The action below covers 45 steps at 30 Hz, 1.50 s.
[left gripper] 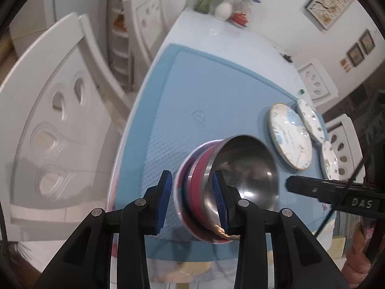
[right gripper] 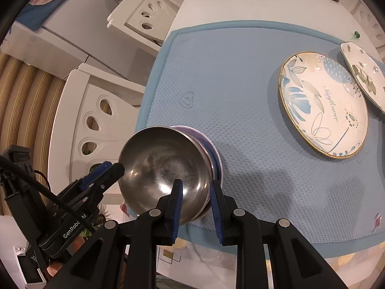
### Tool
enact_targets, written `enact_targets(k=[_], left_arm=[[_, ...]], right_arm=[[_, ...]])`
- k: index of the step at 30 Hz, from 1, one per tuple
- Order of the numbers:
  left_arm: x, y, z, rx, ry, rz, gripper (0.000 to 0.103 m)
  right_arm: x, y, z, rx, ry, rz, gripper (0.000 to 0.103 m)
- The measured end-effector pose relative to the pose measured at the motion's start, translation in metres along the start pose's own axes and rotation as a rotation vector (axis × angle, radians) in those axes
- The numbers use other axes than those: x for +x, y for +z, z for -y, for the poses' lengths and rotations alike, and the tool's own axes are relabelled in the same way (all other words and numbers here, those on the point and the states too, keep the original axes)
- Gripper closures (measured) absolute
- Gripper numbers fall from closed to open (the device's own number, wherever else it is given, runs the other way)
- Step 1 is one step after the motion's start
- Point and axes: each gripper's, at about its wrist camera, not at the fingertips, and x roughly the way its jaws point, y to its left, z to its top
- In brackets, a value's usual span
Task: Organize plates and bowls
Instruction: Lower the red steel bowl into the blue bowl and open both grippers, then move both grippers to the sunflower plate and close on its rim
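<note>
Now pinches the round stainless-steel bowl (right gripper: 163,166) by its rim in the right gripper (right gripper: 196,185), nested inside a pink-banded bowl (right gripper: 215,154) at the blue textured mat's (right gripper: 240,84) near edge, with the left gripper (left gripper: 192,178) slack astride both, and next likely calls for releasing cleanly.

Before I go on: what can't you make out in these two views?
- Bowl stack, left wrist view: motion blur hides how many bowls sit under the steel bowl.
- Third plate: cut off by the mat's far edge and the right gripper.
- Second plate, right wrist view: clipped by the frame edge.
</note>
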Motion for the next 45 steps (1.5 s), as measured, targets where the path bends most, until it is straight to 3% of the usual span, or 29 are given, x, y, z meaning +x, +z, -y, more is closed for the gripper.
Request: enact_targets(k=[8, 14, 15, 16, 18, 21, 25, 30, 33, 38, 45], left_arm=[[-0.025, 0.019, 0.036, 0.095, -0.081, 0.068, 0.071], [-0.039, 0.047, 0.093, 0.194, -0.145, 0.134, 0.071], [-0.038, 0.053, 0.109, 0.222, -0.154, 0.138, 0.070], [-0.036, 0.057, 0.121, 0.239, -0.158, 0.139, 0.069], [-0.031, 0.064, 0.142, 0.260, -0.157, 0.139, 0.056], [-0.020, 0.071, 0.171, 0.269, -0.148, 0.159, 0.039], [0.014, 0.080, 0.201, 0.208, -0.160, 0.114, 0.039], [0.071, 0.087, 0.213, 0.067, -0.108, 0.035, 0.039], [0.105, 0.089, 0.212, -0.015, -0.066, 0.005, 0.041], [0.151, 0.088, 0.207, -0.097, -0.003, -0.038, 0.045], [0.194, 0.093, 0.200, -0.108, 0.093, -0.090, 0.050]], right_arm=[[-0.029, -0.011, 0.013, 0.023, 0.018, 0.058, 0.081], [-0.085, -0.015, 0.053, 0.080, 0.099, 0.270, 0.080], [-0.097, -0.015, 0.064, 0.097, 0.117, 0.321, 0.074], [-0.104, -0.014, 0.071, 0.112, 0.120, 0.350, 0.058], [-0.124, -0.015, 0.095, 0.161, 0.129, 0.438, 0.036], [-0.141, -0.008, 0.132, 0.212, 0.115, 0.494, 0.034], [-0.137, 0.004, 0.188, 0.314, 0.051, 0.437, 0.034], [-0.109, 0.009, 0.246, 0.387, -0.011, 0.338, 0.034], [-0.087, 0.020, 0.273, 0.380, -0.017, 0.282, 0.039], [-0.059, 0.045, 0.290, 0.326, -0.019, 0.222, 0.045], [-0.025, 0.072, 0.308, 0.303, 0.016, 0.166, 0.057]])
